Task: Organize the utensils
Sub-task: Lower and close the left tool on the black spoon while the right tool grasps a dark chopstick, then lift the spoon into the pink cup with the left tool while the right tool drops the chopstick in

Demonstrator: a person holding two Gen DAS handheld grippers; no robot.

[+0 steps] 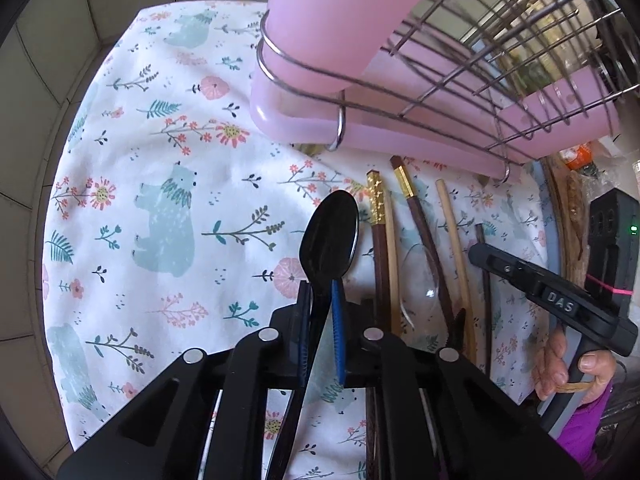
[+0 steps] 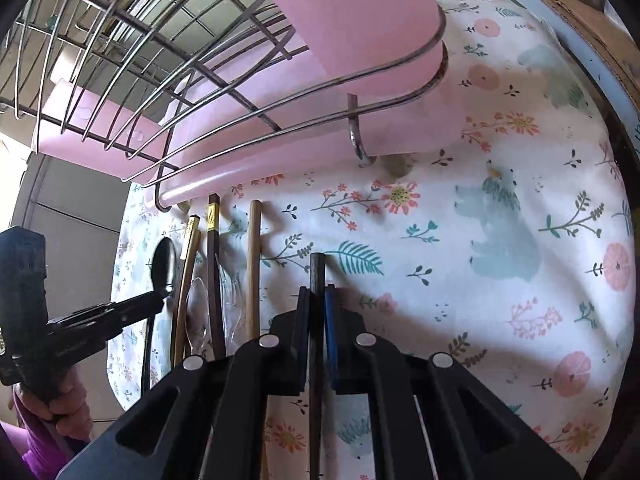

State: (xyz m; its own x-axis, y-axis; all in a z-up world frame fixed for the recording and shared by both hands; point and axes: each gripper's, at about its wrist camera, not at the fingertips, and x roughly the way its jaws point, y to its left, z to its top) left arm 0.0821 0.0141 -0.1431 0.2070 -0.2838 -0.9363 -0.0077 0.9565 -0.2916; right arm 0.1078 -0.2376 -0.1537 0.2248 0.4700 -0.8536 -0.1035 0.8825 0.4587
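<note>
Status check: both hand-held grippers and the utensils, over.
Left hand-held gripper shut on black spoon. Right hand-held gripper shut on dark chopstick. Other chopsticks on cloth; rack ahead.

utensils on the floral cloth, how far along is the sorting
Nothing visibly sorted yet. In hand: the left gripper is shut on the black spoon, the right gripper on a dark chopstick. Left: chopsticks and a clear spoon lie on the cloth before the wire rack.
</note>
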